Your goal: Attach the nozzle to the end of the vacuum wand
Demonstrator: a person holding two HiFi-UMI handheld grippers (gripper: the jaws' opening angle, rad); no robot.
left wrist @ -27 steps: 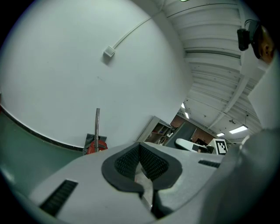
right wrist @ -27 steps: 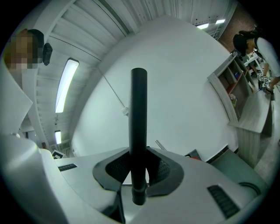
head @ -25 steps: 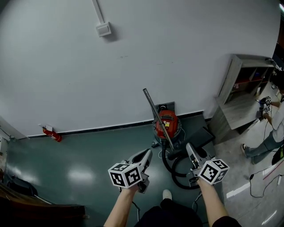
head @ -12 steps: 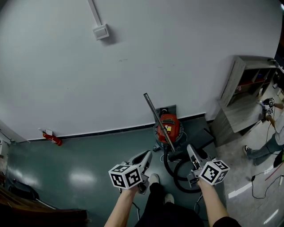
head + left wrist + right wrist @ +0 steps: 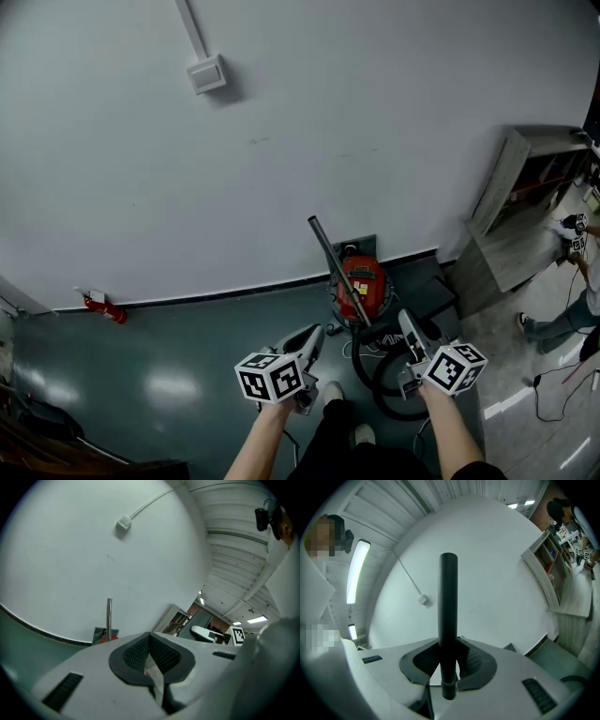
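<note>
A red vacuum canister (image 5: 362,285) stands on the floor by the wall. Its bare metal wand (image 5: 334,265) leans up and to the left. The left gripper view shows the wand (image 5: 109,618) ahead, left of the jaws. A black tubular nozzle (image 5: 448,602) stands upright between the jaws of my right gripper (image 5: 449,662), which is shut on it. In the head view my right gripper (image 5: 406,320) hovers just right of the canister, and the nozzle is hard to pick out there. My left gripper (image 5: 315,331) is shut with nothing in it, left of the canister.
A black hose (image 5: 375,367) coils on the floor in front of the canister. A grey shelf unit (image 5: 521,192) stands at the right, with another person (image 5: 579,281) beyond it. A small red object (image 5: 99,307) lies by the wall at the left. My shoes (image 5: 334,392) are below the grippers.
I have stepped forward toward the wall and the vacuum, carrying both grippers with me. The jaws have not changed, and the nozzle stays in the right gripper.
</note>
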